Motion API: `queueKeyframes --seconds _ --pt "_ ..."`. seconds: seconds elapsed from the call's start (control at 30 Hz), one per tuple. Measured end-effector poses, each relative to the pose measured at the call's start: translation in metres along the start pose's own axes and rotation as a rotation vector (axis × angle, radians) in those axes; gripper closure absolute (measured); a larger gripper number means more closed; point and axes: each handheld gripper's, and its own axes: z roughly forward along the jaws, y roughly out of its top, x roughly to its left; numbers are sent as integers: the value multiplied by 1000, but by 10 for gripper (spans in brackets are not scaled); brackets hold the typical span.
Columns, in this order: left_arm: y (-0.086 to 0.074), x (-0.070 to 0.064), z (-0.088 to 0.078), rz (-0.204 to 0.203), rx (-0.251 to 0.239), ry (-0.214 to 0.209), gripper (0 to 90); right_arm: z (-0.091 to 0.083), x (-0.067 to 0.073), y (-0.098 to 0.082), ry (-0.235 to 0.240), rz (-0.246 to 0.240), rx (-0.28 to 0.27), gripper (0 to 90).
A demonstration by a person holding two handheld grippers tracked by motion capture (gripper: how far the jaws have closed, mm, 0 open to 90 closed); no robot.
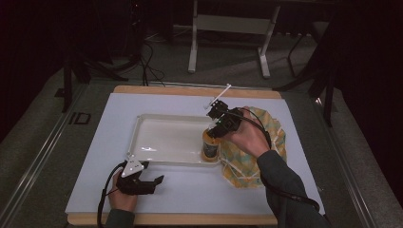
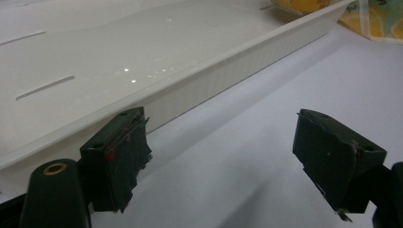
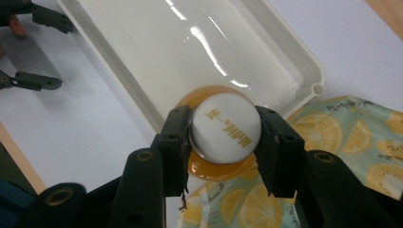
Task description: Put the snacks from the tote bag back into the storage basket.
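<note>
While the right gripper (image 3: 225, 142) clamps the white cap (image 3: 226, 127) of an orange bottle (image 1: 209, 147) between its fingers, bottle standing in the white tray's (image 1: 157, 121) corner beside a fruit-print cloth (image 1: 274, 137), left gripper (image 2: 223, 164) rests spread wide, nothing between its fingers, tray wall just beyond them

lab-type recording room: white work board (image 1: 95, 156) on a table, dark curtains, floor cables (image 1: 149, 61), bare desk frame (image 1: 228, 28) behind.

A glossy white plastic tray (image 1: 142, 137), a printed cloth (image 1: 275, 137), a smooth white bottle cap (image 3: 225, 126) and a matt surface (image 1: 199, 185) edged in wood are shown.
</note>
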Motion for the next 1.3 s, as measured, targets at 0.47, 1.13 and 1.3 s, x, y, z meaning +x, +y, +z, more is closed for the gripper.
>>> queueKeyframes --seconds 0.47,1.13,1.3 --pt "0 0 0 0 -1 0 192 7 2 -4 4 -2 14 588" --pt "0 0 0 -1 -1 0 192 10 9 -5 -18 18 39 587" --pt "0 0 0 -1 0 0 192 10 10 -5 -24 23 38 587"
